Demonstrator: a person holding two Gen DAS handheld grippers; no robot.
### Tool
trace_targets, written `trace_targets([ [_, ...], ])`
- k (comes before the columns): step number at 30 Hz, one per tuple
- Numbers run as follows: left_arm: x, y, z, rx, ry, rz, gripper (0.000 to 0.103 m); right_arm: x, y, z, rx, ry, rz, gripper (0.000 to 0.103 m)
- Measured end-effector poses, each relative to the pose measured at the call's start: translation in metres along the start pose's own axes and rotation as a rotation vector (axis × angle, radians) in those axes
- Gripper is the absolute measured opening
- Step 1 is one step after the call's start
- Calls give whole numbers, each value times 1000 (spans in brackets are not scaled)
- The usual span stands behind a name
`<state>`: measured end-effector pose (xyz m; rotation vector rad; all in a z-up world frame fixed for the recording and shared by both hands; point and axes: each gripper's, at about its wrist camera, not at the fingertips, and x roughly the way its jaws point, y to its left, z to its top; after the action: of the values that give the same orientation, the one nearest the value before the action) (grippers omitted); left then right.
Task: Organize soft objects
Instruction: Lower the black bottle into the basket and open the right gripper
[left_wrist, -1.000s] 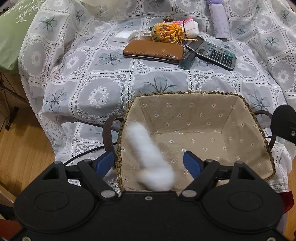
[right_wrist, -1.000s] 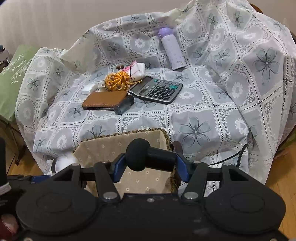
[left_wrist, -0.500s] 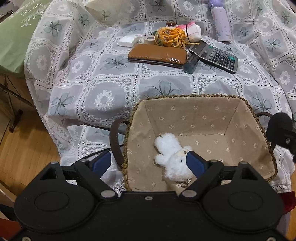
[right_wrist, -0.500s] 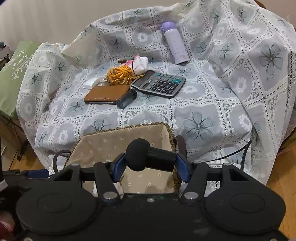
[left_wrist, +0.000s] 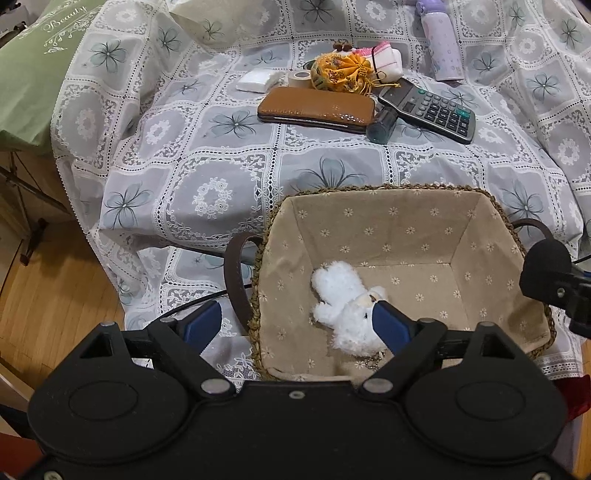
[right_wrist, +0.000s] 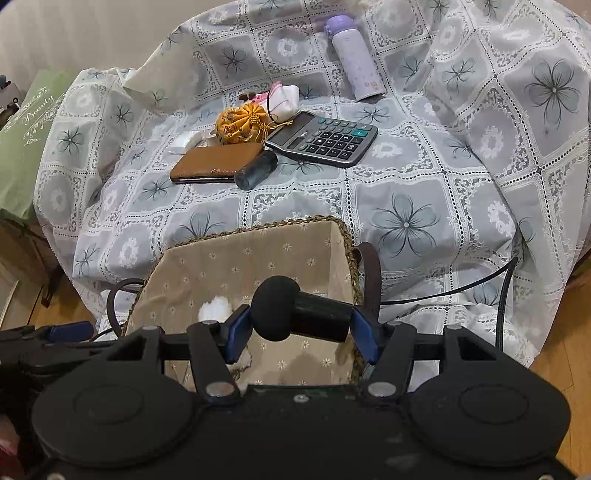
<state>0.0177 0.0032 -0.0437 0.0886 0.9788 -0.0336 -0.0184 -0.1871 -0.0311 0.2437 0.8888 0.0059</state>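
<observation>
Left gripper (left_wrist: 295, 325): your jaws stand wide, just opened; the white plush toy (left_wrist: 347, 306) lies released in the basket (left_wrist: 369, 192) below them.
Right gripper (right_wrist: 301, 328): you clamp a black foam-tipped microphone (right_wrist: 295, 314), ready above the basket.

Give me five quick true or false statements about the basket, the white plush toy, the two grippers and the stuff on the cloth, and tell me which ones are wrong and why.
1. The white plush toy lies inside the basket. True.
2. The left gripper is clamped on the plush toy. False: its jaws stand open and hold nothing.
3. The right gripper holds a black foam-tipped microphone. True.
4. The calculator is in the basket. False: it lies on the lace cloth beyond the basket.
5. The brown wallet lies beside the orange pouch. True.
</observation>
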Motion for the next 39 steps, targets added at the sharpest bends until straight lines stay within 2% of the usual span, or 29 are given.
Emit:
trace_targets([
  [5, 0, 1, 0, 0, 3, -1, 86, -1, 0, 1, -3, -5, -2, 62],
  [39, 1, 1, -1, 0, 7, -1, 86, -3, -2, 1, -2, -13, -13, 64],
])
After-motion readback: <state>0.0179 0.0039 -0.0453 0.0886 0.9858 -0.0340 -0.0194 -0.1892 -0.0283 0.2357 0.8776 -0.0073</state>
